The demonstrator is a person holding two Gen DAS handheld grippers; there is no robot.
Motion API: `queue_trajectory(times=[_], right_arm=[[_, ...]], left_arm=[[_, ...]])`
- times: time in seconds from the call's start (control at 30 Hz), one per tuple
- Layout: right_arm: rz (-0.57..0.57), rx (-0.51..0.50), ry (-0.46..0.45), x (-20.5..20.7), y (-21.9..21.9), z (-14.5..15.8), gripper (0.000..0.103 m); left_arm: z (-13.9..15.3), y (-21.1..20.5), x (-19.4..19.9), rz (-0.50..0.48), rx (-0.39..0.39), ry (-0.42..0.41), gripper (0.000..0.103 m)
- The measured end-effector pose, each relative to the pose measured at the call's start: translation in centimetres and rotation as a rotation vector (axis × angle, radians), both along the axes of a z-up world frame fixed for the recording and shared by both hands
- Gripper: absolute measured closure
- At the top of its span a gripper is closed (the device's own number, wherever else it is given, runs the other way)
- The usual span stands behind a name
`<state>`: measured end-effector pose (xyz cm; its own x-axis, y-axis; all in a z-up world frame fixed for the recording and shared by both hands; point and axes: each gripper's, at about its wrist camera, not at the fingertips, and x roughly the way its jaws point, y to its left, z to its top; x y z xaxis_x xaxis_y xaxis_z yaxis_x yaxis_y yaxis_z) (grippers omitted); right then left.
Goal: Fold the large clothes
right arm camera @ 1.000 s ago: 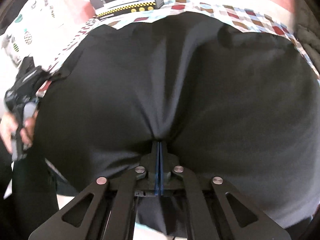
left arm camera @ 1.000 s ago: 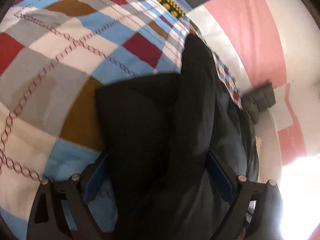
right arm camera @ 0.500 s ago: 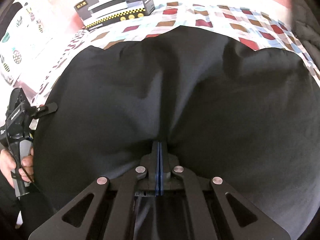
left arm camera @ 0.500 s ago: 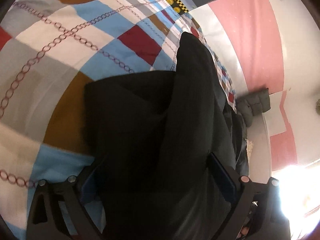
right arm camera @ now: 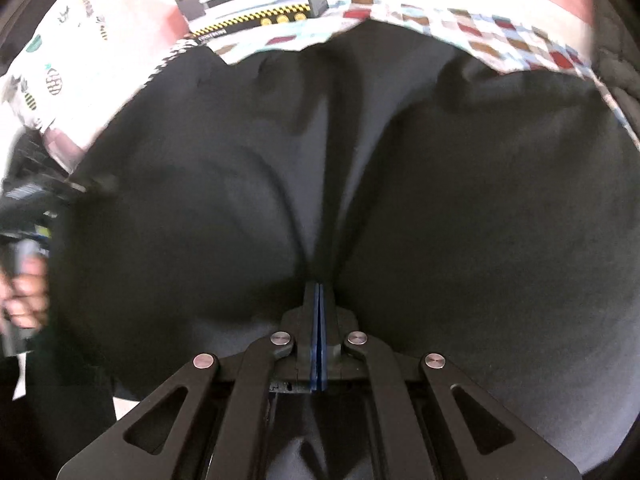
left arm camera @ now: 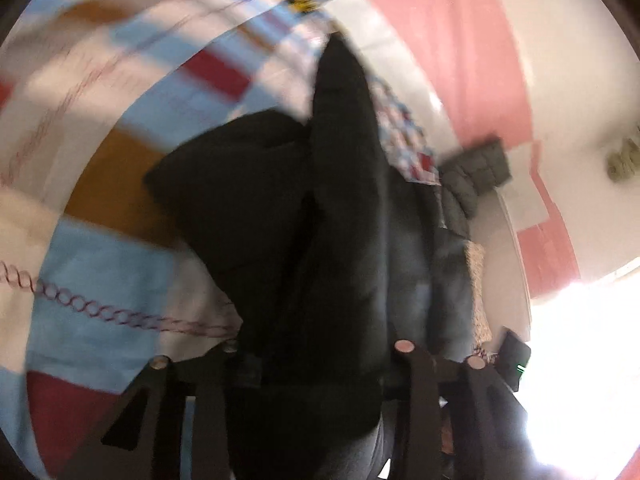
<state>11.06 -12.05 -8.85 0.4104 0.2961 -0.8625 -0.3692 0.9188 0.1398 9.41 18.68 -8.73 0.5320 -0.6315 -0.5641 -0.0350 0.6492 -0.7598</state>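
Observation:
A large black garment (right arm camera: 440, 184) fills the right wrist view, draped over a checked bedspread (right arm camera: 500, 36). My right gripper (right arm camera: 317, 296) is shut on a pinch of its cloth, with folds running out from the jaws. In the blurred left wrist view the same garment (left arm camera: 328, 208) lies bunched and folded on the bedspread (left arm camera: 100, 264). My left gripper (left arm camera: 316, 356) straddles the cloth, and its fingertips are buried in it, so its state is unclear. The left gripper and the hand holding it show at the left edge of the right wrist view (right arm camera: 28, 236).
A black box with a yellow-black stripe (right arm camera: 248, 0) stands at the far side of the bed. A grey quilted item (left arm camera: 472, 176) lies by the pink and white wall (left arm camera: 460, 60). A patterned white pillow (right arm camera: 48, 68) lies at far left. Bright window light (left arm camera: 580, 360) glares at lower right.
The left gripper has moved and tilted, blurring its view, and its jaws have come closer together around the cloth. The right gripper stays shut on the garment, which has shifted slightly.

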Motion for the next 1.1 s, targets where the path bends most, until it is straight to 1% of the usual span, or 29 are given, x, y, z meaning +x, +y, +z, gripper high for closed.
queue_trajectory(times=[0.07,0.13,0.17,0.27,0.37,0.43,0.5,0.57,0.63,0.77,0.87,0.9,0.97,1.03,1.1], right_arm=[[-0.013,0.010,0.006,0.7,0.0,0.0,0.103],[-0.026,0.027,0.013,0.8,-0.4,0.5,0.103],[-0.035,0.039,0.015,0.8,-0.7,0.8,0.103],[-0.074,0.095,0.003,0.0,-3.0,2.7,0.103],[-0.098,0.133,-0.023,-1.5,-5.7,4.1,0.103],[-0.102,0.143,-0.025,-2.2,-7.1,4.3,0.103],[-0.101,0.145,0.009,-2.6,-8.1,3.7,0.103],[-0.104,0.158,0.071,-1.8,-8.1,2.4,0.103],[-0.111,0.208,0.122,-0.6,-7.6,0.8,0.103],[-0.102,0.265,0.172,1.4,-6.9,-1.1,0.103],[-0.119,0.319,0.182,1.8,-7.7,-0.7,0.103],[-0.136,0.364,0.182,1.7,-8.7,-0.2,0.103],[-0.165,0.412,0.164,1.4,-10.5,0.7,0.103],[-0.212,0.452,0.120,0.9,-13.3,2.1,0.103],[-0.276,0.455,0.096,0.8,-16.0,2.9,0.102]], left_arm=[[3.6,-1.5,0.2,-0.041,0.027,-0.063,0.070],[7.0,-4.0,0.3,-0.083,0.081,-0.107,0.071],[8.2,-4.9,0.3,-0.090,0.089,-0.120,0.071],[11.2,-6.8,0.2,-0.082,0.078,-0.136,0.072],[14.1,-9.1,0.5,-0.076,0.093,-0.138,0.072],[15.8,-11.2,1.0,-0.074,0.127,-0.128,0.072],[17.2,-13.2,1.5,-0.079,0.154,-0.113,0.072],[18.1,-15.5,1.6,-0.095,0.186,-0.112,0.072],[18.1,-17.5,1.4,-0.114,0.220,-0.100,0.072],[17.5,-20.7,1.3,-0.128,0.272,-0.070,0.072],[18.5,-23.4,1.7,-0.144,0.307,-0.091,0.072],[19.0,-24.3,1.9,-0.156,0.317,-0.101,0.072],[19.5,-26.3,2.3,-0.190,0.345,-0.120,0.072],[19.6,-29.0,2.6,-0.228,0.382,-0.127,0.072],[19.2,-31.4,3.0,-0.264,0.416,-0.126,0.072]])
